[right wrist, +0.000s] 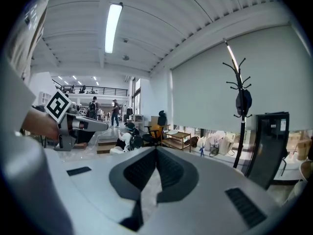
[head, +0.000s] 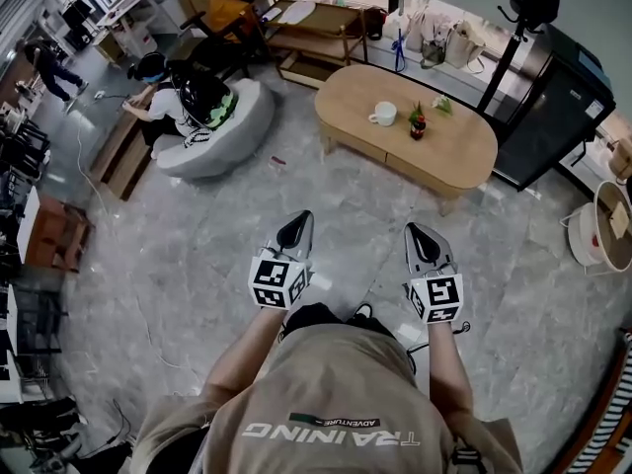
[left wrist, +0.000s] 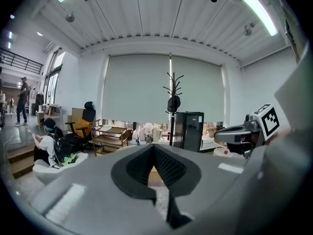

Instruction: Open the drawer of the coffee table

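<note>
The left gripper (head: 298,227) and right gripper (head: 422,237) sit at lower centre, jaws pressed together with nothing between them; the coffee table (head: 459,144) stands well apart, upper right, a cup (head: 383,114) on it

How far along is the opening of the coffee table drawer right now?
Done: nothing yet. The drawer in the coffee table looks closed, flush with the front.
In hand: the left claw and the right claw are both shut and empty, held out over the floor, well apart from the table.
Left: get to the table, take hold of the drawer and pull it out.
</note>
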